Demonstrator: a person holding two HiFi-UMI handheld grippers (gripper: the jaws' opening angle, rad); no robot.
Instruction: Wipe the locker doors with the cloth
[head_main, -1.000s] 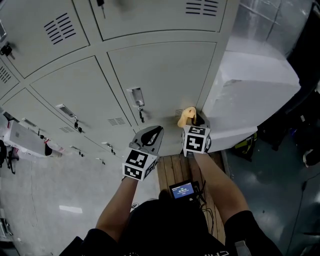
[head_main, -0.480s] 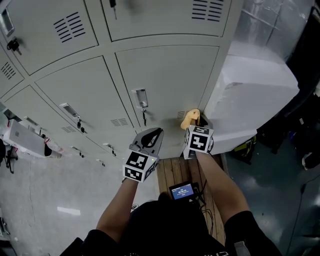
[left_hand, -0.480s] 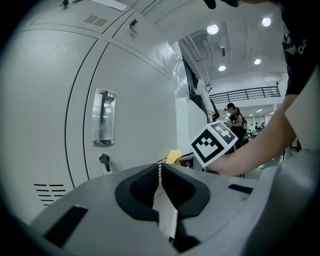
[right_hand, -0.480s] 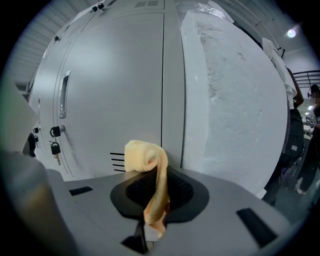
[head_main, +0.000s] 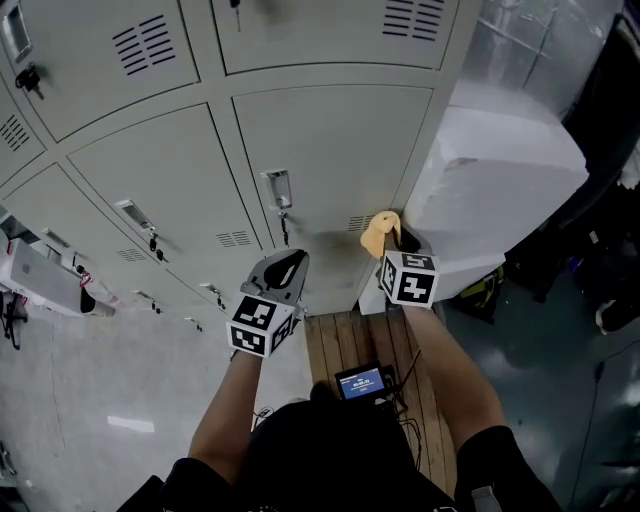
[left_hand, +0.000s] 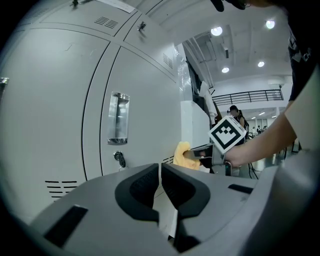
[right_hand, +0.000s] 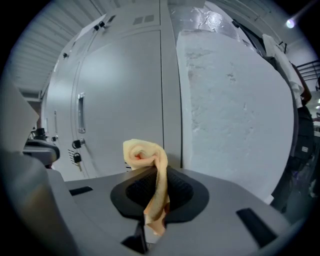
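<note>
Before the locker bank, head view: right gripper (head_main: 392, 243) holds a yellow cloth (head_main: 377, 233) at the lower right corner of one locker door (head_main: 330, 150), by its vent (head_main: 357, 223); contact unclear. Beside it, left gripper (head_main: 283, 270) hangs apart, off the door.
Left gripper view: jaws nearly together, a slit between, nothing in them.
Right gripper view: jaws clamped on the cloth's tail, bunched end forward.
Judgement: no door shows wiping marks; most doors likely remain.

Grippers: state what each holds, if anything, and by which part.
The right gripper is shut on the cloth, pinched along its middle, with its rolled end poking out past the jaws. The left gripper holds nothing, its jaws together.
</note>
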